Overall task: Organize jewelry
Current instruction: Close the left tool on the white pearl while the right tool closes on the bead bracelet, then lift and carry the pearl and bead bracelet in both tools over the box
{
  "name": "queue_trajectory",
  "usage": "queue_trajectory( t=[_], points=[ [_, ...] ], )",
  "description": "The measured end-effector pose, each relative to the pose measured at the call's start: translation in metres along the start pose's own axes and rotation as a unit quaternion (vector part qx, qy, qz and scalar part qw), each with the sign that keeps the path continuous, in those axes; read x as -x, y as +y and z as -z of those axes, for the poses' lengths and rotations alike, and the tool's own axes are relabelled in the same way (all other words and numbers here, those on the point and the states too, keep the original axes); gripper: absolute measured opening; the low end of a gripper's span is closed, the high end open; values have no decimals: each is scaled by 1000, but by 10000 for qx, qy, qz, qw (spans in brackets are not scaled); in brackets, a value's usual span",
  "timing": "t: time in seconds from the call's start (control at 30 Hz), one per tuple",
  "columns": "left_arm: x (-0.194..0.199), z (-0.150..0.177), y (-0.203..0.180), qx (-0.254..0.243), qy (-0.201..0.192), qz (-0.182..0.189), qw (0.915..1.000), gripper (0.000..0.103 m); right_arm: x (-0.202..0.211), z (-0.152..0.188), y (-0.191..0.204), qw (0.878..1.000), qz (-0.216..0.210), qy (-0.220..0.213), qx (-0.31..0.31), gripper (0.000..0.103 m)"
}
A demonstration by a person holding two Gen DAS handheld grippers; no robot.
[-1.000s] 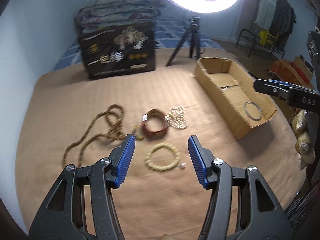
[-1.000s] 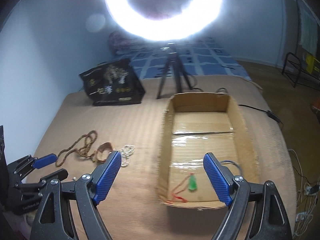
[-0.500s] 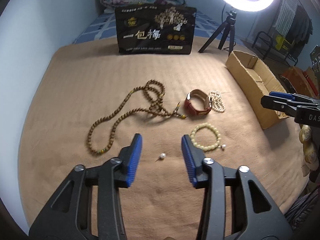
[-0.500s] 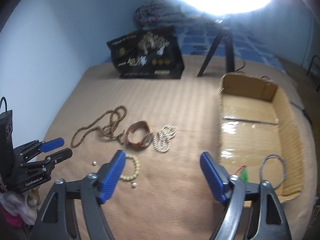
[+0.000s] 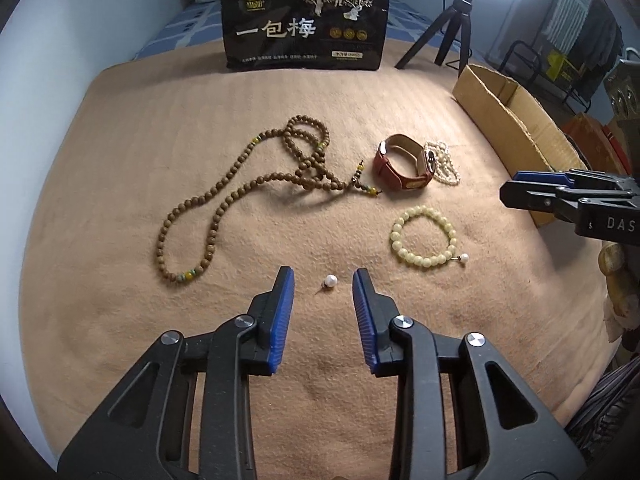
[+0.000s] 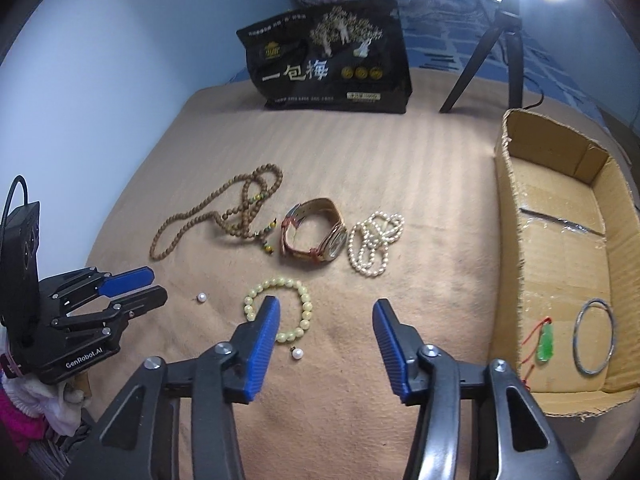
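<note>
A loose white pearl point(image 5: 330, 280) lies on the tan blanket between the tips of my left gripper point(image 5: 323, 280). Its jaws are closing and the pads stand clear of the pearl. My right gripper point(image 6: 327, 308) hovers over the pale yellow bead bracelet point(image 6: 306, 304). Its jaws are closing too, with the left finger covering part of the ring and nothing pressed. Farther back lie a brown bead necklace point(image 5: 240, 196), a brown-strap watch point(image 5: 404, 164) and a pearl strand point(image 6: 374, 244).
A cardboard box point(image 6: 508, 208) at the right holds a green pendant point(image 6: 546, 344) and a metal bangle point(image 6: 594, 336). A black printed bag point(image 5: 306, 20) and a tripod point(image 5: 452, 28) stand at the back. A blue wall runs along the left.
Both grippers have come down and leftward toward the jewelry, and both jaws have narrowed. The left now frames the loose pearl; the right swung from the box to the yellow bracelet.
</note>
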State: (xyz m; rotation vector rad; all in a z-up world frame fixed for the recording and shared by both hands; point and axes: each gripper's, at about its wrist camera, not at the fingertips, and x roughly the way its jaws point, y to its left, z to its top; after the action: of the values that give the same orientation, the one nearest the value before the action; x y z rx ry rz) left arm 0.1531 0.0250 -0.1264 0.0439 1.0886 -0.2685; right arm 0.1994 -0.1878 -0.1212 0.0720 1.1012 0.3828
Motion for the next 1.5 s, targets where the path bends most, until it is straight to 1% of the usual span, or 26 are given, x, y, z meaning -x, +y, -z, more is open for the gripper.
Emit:
queue_trajectory(
  t=[0.1,0.23,0.27,0.3,0.33,0.4,0.53,0.6,0.7,0.97,1.17,1.37,1.4,1.43,1.5],
  points=[
    [-8,2,0,-27,93,-10,10000,30,-6,0,1,10000,-38,77,-6,46],
    [-19,6,-3,-125,212,-51,9997,30,-16,1,3,9997,36,221,36,41],
    [-21,6,-3,-151,228,-63,9996,30,-18,2,3,9997,48,253,49,40],
    [-24,6,-5,-190,256,-80,9995,26,-21,2,3,9996,53,279,56,40],
    [-27,6,-6,-222,280,-90,9993,25,-23,2,3,9995,61,308,64,39],
    [-31,5,-6,-240,310,-82,9992,25,-28,2,3,9993,75,349,76,38],
    [-38,3,-7,-272,345,-81,9990,24,-38,2,5,9990,46,434,110,36],
    [-41,3,-7,-264,383,-64,9989,19,-42,2,5,9988,64,470,125,35],
    [-44,3,-6,-264,414,-39,9988,17,-48,2,7,9985,42,520,140,34],
    [-50,2,-9,-342,429,-62,9985,16,-55,1,12,9979,37,604,209,32],
    [-53,2,-13,-409,417,-110,9982,16,-61,1,13,9976,88,650,219,29],
    [-53,2,-14,-435,381,-137,9982,15,-68,2,16,9971,112,699,274,21],
    [-53,2,-14,-433,381,-137,9982,12,-69,3,18,9969,135,709,301,17],
    [-53,2,-14,-428,379,-141,9983,7,-70,3,19,9968,150,714,320,16],
    [-53,1,-13,-403,381,-129,9984,7,-72,4,21,9966,197,713,357,10]
  ],
)
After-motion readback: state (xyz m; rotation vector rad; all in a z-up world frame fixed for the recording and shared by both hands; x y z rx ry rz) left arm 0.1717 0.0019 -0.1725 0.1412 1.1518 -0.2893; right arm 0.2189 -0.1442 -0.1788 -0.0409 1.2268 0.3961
